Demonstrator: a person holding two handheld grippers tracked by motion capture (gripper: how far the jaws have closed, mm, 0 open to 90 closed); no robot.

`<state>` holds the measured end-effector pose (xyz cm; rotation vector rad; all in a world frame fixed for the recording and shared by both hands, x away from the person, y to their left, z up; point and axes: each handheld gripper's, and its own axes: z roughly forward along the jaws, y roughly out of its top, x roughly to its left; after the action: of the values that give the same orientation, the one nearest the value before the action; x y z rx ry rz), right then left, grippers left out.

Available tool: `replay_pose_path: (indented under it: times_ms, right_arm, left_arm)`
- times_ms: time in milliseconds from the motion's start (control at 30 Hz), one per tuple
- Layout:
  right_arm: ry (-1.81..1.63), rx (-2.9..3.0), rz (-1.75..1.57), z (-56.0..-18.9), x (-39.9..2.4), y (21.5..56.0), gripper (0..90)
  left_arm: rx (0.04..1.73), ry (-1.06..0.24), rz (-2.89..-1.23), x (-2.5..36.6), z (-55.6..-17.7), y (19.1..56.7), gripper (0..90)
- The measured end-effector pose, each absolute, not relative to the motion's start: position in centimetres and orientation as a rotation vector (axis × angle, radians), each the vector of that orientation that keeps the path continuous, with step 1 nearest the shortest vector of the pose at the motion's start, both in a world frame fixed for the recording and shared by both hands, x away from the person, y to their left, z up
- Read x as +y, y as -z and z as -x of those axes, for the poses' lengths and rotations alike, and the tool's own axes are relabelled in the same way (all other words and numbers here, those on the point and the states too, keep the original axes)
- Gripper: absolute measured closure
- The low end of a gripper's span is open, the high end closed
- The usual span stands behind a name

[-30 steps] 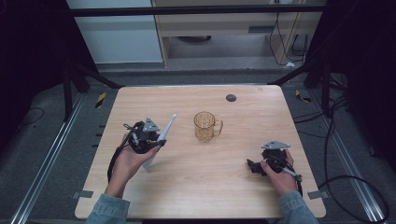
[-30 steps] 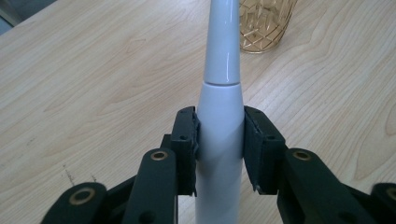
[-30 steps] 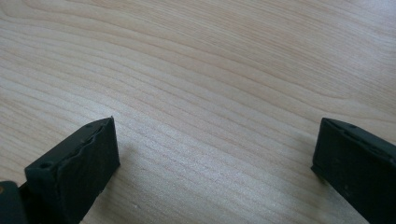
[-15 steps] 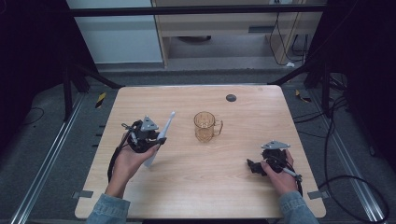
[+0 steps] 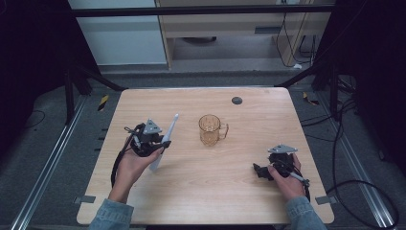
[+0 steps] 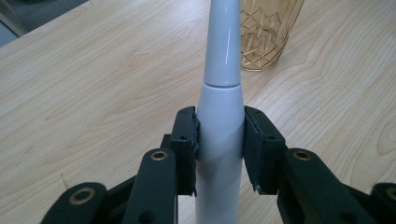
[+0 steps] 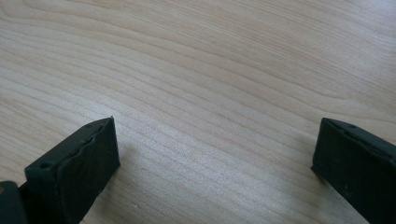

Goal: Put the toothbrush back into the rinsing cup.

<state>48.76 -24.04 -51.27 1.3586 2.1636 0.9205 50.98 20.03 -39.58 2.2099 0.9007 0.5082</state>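
The left gripper (image 6: 219, 140) has its jaws clamped on the thick lower part of a white electric toothbrush handle (image 6: 220, 116), a pad pressed to each side. The handle slants up and away over the left half of the wooden table (image 5: 191, 191), its narrow end aimed toward an amber glass mug (image 5: 210, 129) standing near the middle. No writing shows on either. The right gripper (image 7: 215, 154) rests low over bare wood with jaws wide apart, holding nothing.
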Motion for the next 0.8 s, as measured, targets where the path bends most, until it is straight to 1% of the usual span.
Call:
replay_pose_path:
  times_ms: [400,800]
  right_arm:
    - [-0.92,2.164,-1.358,-48.8,-24.0,51.3,0.5]
    - [-0.921,2.165,-1.358,-48.8,-24.1,51.3,0.4]
  left_arm:
    - [0.874,-0.5,-2.201,19.1,-50.9,39.2,67.1]
    - [0.834,-0.507,-2.193,17.8,-51.5,37.5,67.0]
